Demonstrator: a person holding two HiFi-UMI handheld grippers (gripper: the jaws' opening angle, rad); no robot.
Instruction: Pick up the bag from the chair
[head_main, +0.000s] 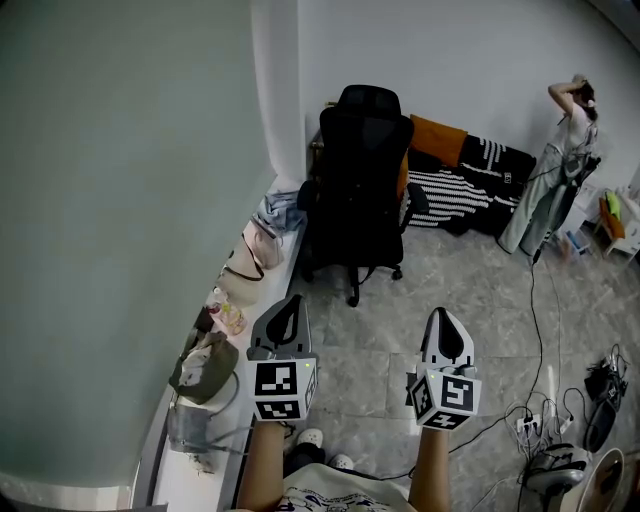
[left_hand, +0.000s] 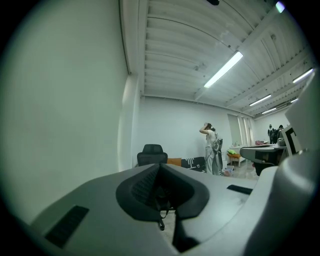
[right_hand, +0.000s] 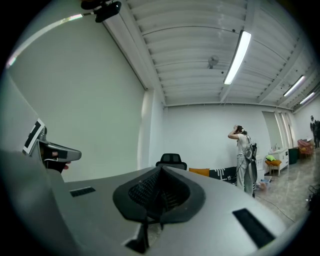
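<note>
Claws pressed together, both empty: left gripper (head_main: 293, 303), right gripper (head_main: 443, 318).
I see smooth grey tapered jaws aimed toward the black high-backed chair (head_main: 360, 170).

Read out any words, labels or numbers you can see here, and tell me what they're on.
None can be read.
On the left gripper and right gripper: the cubes carry square black-and-white markers, no letters.
On the striped cloth by the wall: white stripes only, no words visible.

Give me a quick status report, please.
Left tool shut, empty. Right tool shut, empty. Chair ahead, out of reach; no bag in sight on it. Nothing blocking.
</note>
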